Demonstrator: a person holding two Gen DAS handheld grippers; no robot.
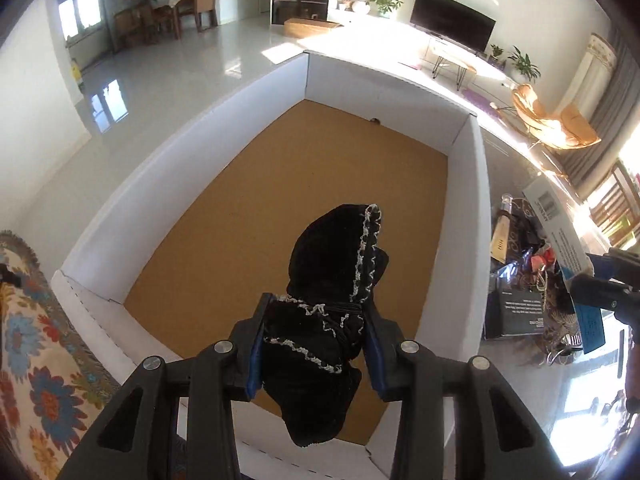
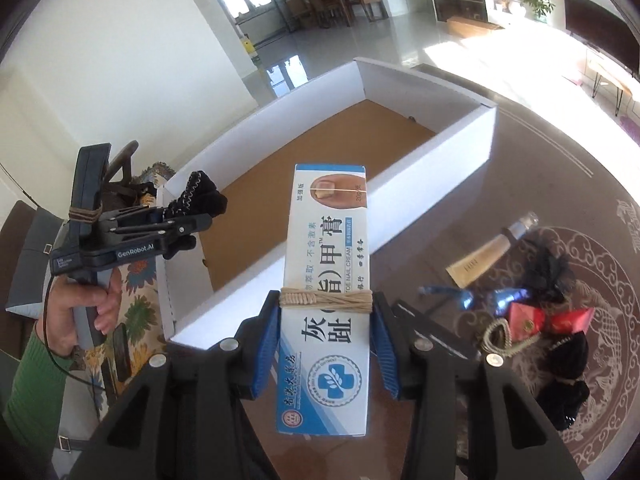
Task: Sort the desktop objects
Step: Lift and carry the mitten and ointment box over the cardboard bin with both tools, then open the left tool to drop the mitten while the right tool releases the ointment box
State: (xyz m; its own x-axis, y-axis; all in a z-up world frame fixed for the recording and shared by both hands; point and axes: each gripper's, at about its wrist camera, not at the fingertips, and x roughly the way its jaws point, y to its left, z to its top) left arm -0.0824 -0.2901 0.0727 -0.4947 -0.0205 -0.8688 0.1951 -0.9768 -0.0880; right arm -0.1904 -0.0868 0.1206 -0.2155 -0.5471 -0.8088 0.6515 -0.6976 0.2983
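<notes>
My left gripper (image 1: 316, 344) is shut on a black cloth with white stitching (image 1: 336, 280), held above the near end of a white box with a brown floor (image 1: 280, 184). In the right wrist view that same left gripper (image 2: 192, 216) hovers at the box's left corner with the black cloth (image 2: 202, 196) in it. My right gripper (image 2: 326, 320) is shut on a blue and white nail cream carton (image 2: 326, 264) wrapped with rubber bands, held over the near wall of the white box (image 2: 440, 160). The carton (image 1: 560, 232) also shows at the right edge of the left wrist view.
On the brown patterned table (image 2: 600, 208) to the right lie a beige tube (image 2: 488, 252), blue glasses (image 2: 468, 298), a red envelope (image 2: 548, 318), a beaded chain and more black cloth (image 2: 568, 384). A flowered cloth (image 1: 36, 340) lies left of the box. A hand in a green sleeve (image 2: 36, 356) holds the left gripper.
</notes>
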